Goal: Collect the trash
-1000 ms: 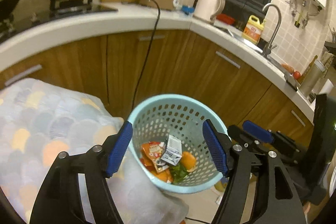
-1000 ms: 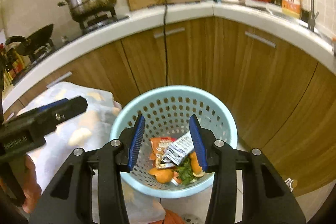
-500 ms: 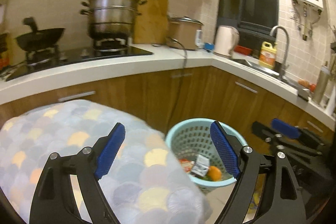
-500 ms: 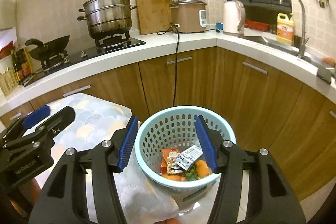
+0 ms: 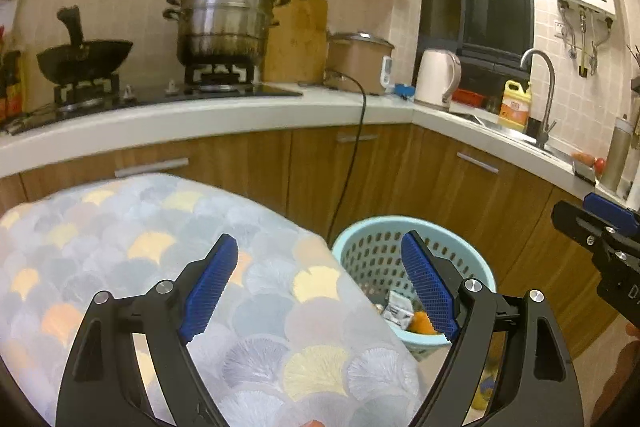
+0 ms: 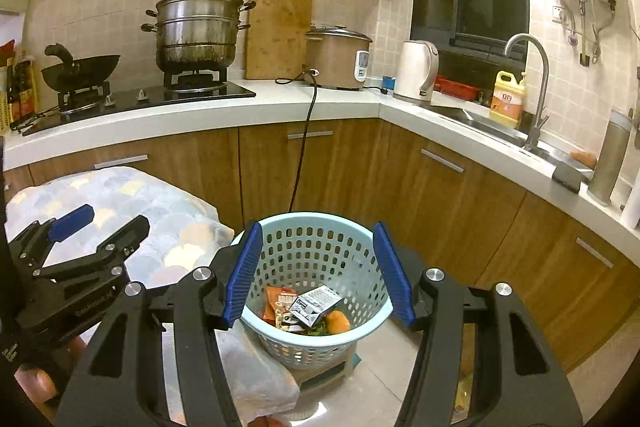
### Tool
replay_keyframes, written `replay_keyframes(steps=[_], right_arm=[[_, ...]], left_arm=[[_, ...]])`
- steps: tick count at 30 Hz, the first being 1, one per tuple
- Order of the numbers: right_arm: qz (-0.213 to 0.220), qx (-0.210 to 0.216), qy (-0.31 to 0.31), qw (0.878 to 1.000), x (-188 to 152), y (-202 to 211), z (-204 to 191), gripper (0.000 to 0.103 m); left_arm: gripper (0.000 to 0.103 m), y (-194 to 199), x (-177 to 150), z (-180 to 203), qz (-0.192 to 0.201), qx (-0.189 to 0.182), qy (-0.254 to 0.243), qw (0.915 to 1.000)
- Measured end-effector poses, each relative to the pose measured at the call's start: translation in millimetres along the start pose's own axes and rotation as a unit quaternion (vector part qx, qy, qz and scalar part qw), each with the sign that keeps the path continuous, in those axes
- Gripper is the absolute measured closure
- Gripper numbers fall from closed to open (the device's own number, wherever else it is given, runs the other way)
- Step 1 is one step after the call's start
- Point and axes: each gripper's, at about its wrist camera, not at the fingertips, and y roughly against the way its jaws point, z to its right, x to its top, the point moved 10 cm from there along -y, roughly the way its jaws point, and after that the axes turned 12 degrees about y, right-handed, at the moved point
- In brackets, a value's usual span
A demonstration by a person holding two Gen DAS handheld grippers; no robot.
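Kitchen corner, with a light blue trash basket (image 6: 316, 267) on the floor by wooden cabinets.

I hold my right gripper (image 6: 316, 277) over the basket and my left gripper (image 5: 320, 287) above a scale-patterned tablecloth (image 5: 120, 227) covering the desk; both sets of jaws stand apart and carry nothing. Trash sits in the basket: a snack wrapper (image 6: 276, 301), a grey packet (image 6: 316, 305), an orange peel (image 6: 338, 321). I see no loose litter on the cloth, so I judge collection nearly finished.
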Motion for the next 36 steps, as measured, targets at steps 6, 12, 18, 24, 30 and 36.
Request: replay_keyframes(steps=[6, 12, 18, 24, 30, 36], right_arm=[[0.019, -0.006, -0.007, 1.0, 10.0, 4.6, -5.6, 0.049], [0.028, -0.007, -0.019, 0.999, 16.6, 8.0, -4.1, 0.049], [0.012, 0.015, -0.037, 0.999, 11.1, 0.9, -3.6, 0.049], [0.014, 0.011, -0.037, 0.999, 10.4, -0.9, -3.0, 0.049], [0.012, 0.007, -0.032, 0.999, 8.5, -2.8, -4.9, 0.049], [0.015, -0.005, -0.01, 1.0, 8.6, -3.4, -12.5, 0.049]], left_arm=[[0.021, 5.9, 1.6, -14.3, 0.008, 0.018, 0.01, 0.9998], [0.021, 14.2, 4.2, -8.5, 0.027, 0.026, -0.008, 0.9993], [0.021, 15.2, 2.4, -3.6, 0.027, 0.025, -0.02, 0.9991], [0.021, 14.0, 1.6, -2.0, 0.025, 0.026, -0.022, 0.9991], [0.021, 15.1, 1.9, -2.0, 0.026, 0.026, -0.018, 0.9992], [0.021, 15.5, 2.3, -1.4, 0.027, 0.025, -0.024, 0.999]])
